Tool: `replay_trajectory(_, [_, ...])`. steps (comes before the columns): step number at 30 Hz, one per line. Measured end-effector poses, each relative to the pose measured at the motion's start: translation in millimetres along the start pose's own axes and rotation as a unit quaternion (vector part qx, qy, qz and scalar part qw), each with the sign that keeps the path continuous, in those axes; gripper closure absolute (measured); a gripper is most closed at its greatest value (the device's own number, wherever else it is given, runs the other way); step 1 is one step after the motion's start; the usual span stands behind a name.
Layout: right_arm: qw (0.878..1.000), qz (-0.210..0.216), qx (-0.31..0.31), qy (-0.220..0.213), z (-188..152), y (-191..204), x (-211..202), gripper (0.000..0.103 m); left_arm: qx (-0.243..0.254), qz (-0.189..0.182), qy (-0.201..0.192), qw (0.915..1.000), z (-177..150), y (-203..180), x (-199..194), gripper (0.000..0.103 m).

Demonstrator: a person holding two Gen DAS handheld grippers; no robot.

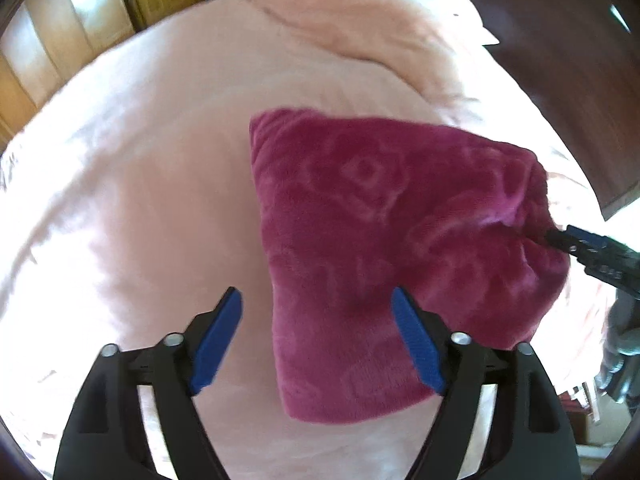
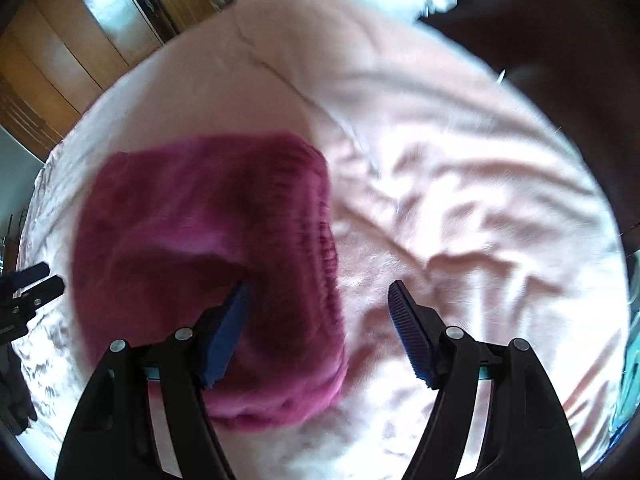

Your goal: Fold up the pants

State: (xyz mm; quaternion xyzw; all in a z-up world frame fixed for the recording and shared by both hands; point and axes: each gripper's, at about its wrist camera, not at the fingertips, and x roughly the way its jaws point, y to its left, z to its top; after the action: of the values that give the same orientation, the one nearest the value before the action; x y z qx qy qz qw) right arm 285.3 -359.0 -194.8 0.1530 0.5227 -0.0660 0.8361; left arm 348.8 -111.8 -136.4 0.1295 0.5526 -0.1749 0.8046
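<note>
Much of this is hard to read: the right wrist view is smeared with motion blur, so the magenta fleece pants point(image 2: 208, 264) show there only as a soft dark-pink mass at centre left of the frame, their edges fuzzy and their embossed pattern lost. In the left wrist view the pants point(image 1: 380, 248) are sharper, a folded bundle with a raised floral pattern lying on the pale pink bed point(image 1: 140, 184), running from the centre toward the right side and down to the lower middle of the frame. The bundle's lower right part is hidden behind the left gripper's own black frame. The left gripper point(image 1: 316, 340) has its blue fingers point(image 1: 218, 344) spread wide and grasps nothing; one pad hangs over bare bedding, the other overlaps the fabric, though whether it touches I cannot tell. The right gripper point(image 2: 318, 332) is likewise spread wide, its left finger point(image 2: 226, 336) overlapping the pants and its right one over rumpled sheet. In the left wrist view, the right gripper point(image 1: 588, 248) pokes in at the right edge, its tip right at a puckered fold of the fleece; contact is unclear. At the left edge of the right wrist view the left gripper point(image 2: 28, 288) is cut off by the frame. A wooden wardrobe point(image 1: 60, 40) fills the upper left, and a dark headboard point(image 1: 560, 60) the upper right.
</note>
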Motion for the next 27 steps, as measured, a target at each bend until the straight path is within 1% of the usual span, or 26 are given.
replay_trajectory(1, [1.0,0.0,0.001,-0.01,-4.5,-0.9,-13.1,0.029,0.005,0.001,-0.007,1.0,-0.4,-2.6,-4.6,0.018])
replay_trajectory(2, [1.0,0.002,0.003,-0.023,-10.5,6.7,-27.6,0.029,0.013,0.003,-0.018,0.9998,-0.3,-6.6,-13.1,0.016])
replay_trajectory(3, [1.0,0.004,0.005,-0.031,-14.1,10.3,-37.0,0.026,0.019,0.004,-0.025,0.9995,-0.7,-10.3,-20.1,0.012])
replay_trajectory(4, [0.999,0.005,0.006,-0.039,-17.9,14.5,-46.2,0.019,0.024,0.006,-0.03,0.9992,-0.9,-13.4,-26.4,0.011])
replay_trajectory(5, [0.999,0.005,0.007,-0.048,-20.6,18.3,-57.4,0.016,0.029,0.01,-0.038,0.9988,-1.0,-18.6,-34.3,0.009])
replay_trajectory(6, [0.998,0.006,0.007,-0.061,-25.2,26.5,-68.0,0.013,0.033,0.012,-0.045,0.9984,-1.7,-21.1,-41.6,0.009])
replay_trajectory(7, [0.998,0.006,0.006,-0.069,-24.6,20.1,-78.9,0.011,0.034,0.012,-0.052,0.998,-2.2,-23.5,-48.8,0.009])
replay_trajectory(9, [0.996,0.003,-0.001,-0.086,-32.1,34.0,-94.0,0.008,0.035,0.013,-0.064,0.9973,-4.9,-24.8,-61.3,0.009])
replay_trajectory(10, [0.996,0.004,-0.005,-0.09,-32.8,23.7,-109.6,0.007,0.036,0.014,-0.072,0.9967,-6.6,-25.3,-68.7,0.009])
replay_trajectory(12, [0.995,0.0,-0.02,-0.098,-37.2,36.4,-125.0,0.007,0.036,0.014,-0.084,0.9957,-14.1,-24.7,-85.8,0.009])
replay_trajectory(14, [0.994,-0.003,-0.031,-0.103,-38.4,46.8,-133.1,0.007,0.036,0.018,-0.097,0.9945,-17.8,-25.9,-99.8,0.008])
replay_trajectory(15, [0.993,-0.005,-0.038,-0.107,-40.1,52.3,-135.1,0.007,0.036,0.019,-0.102,0.994,-19.1,-26.0,-103.8,0.005])
replay_trajectory(19, [0.992,-0.001,-0.051,-0.113,-43.9,64.5,-136.8,0.007,0.033,0.029,-0.119,0.9919,-21.5,-28.9,-115.1,0.005])
replay_trajectory(25, [0.989,-0.006,-0.079,-0.123,-44.5,72.3,-140.0,0.005,0.02,0.056,-0.141,0.9882,-24.3,-29.6,-128.9,0.005])
replay_trajectory(27, [0.988,-0.01,-0.086,-0.129,-44.2,73.4,-143.5,0.005,0.015,0.072,-0.144,0.9868,-24.1,-30.2,-132.8,0.005])
